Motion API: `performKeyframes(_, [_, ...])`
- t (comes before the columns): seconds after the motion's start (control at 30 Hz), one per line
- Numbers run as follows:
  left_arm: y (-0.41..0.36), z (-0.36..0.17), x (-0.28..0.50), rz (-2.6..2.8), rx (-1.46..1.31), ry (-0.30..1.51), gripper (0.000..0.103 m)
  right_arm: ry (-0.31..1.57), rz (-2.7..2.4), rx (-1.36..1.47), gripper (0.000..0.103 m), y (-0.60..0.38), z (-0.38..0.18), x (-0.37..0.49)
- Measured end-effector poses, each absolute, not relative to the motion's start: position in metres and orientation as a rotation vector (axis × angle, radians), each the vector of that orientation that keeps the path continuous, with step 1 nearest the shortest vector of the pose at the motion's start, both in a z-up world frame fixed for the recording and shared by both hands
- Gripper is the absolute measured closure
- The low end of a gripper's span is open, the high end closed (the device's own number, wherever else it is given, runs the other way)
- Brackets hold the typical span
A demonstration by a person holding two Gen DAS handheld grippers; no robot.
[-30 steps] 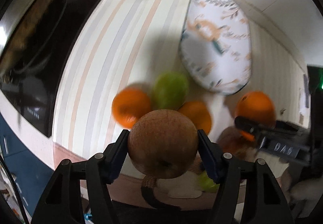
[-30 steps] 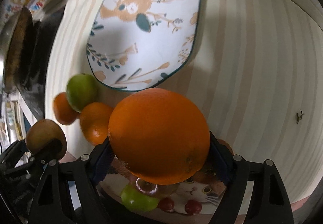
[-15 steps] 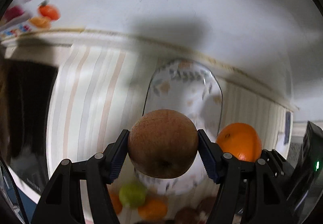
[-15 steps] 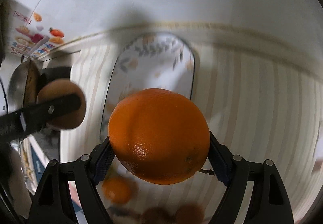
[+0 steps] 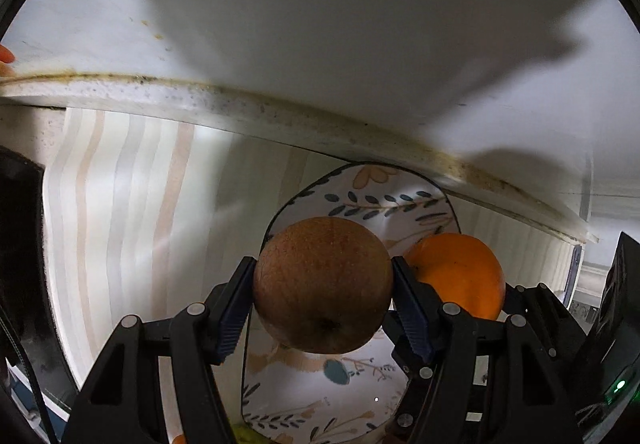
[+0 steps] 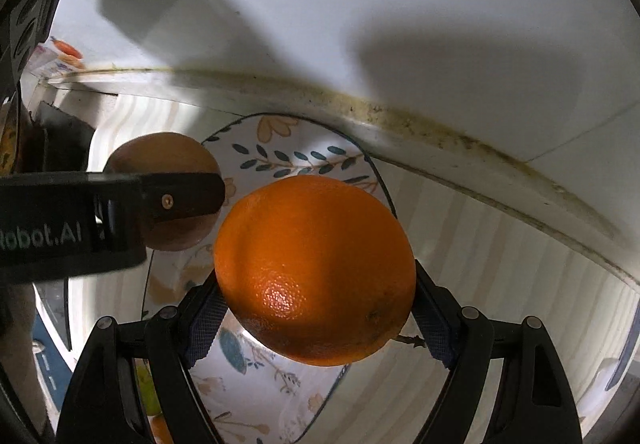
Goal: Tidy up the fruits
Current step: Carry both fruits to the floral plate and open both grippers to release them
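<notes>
Wall: a white wall [image 5: 360,24] fills the upper half of both views, meeting a stained pale ledge [image 5: 248,108] that runs along the back.
Surface: a cream-and-tan striped cloth-covered surface [image 5: 120,204] has open room left of the plate; its black-edged left border shows only in the left wrist view.
Plate: an oblong white ceramic plate with leaf and animal print and a dark rim [image 5: 360,196] lies with its long axis running away from the cameras, far end just beside the ledge.
Orange: a large round orange fruit [image 6: 314,268] is clamped in the right tool [image 6: 316,300], above the plate's right side; stem scar faces lower right.
Brown fruit: a round rough brown fruit [image 5: 323,284] is pinched in the left tool [image 5: 322,304], over the plate's middle, dimple facing down.
Only right view: the left tool's side, lettered "obot.AI", and a green fruit [image 6: 146,388] at the plate's near left edge.
</notes>
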State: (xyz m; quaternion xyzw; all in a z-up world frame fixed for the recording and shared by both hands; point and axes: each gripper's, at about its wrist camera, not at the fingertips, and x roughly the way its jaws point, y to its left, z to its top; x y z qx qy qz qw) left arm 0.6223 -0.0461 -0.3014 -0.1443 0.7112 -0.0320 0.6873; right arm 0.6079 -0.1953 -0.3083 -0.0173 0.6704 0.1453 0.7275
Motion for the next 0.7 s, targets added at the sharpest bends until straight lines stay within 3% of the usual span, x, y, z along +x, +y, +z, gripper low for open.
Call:
performKeyframes(0.37, [-0.040, -0.311, 0.628, -0.043, -0.329, 1.610, 0.038, 1.485, 0.297, -0.009, 0.016, -0.202, -0.305, 0.615])
performKeyframes(0.43, [-0.045, -0.311, 0.630, -0.027, -0.299, 1.606, 0.029, 1.484, 0.285, 0.001, 0.015, -0.204, -0.304, 0.615])
performKeyframes(0.7, [-0.040, -0.297, 0.632, -0.020, -0.291, 1.568, 0.016, 1.496, 0.239, 0.031, 0.006, -0.196, -0.308, 0.617])
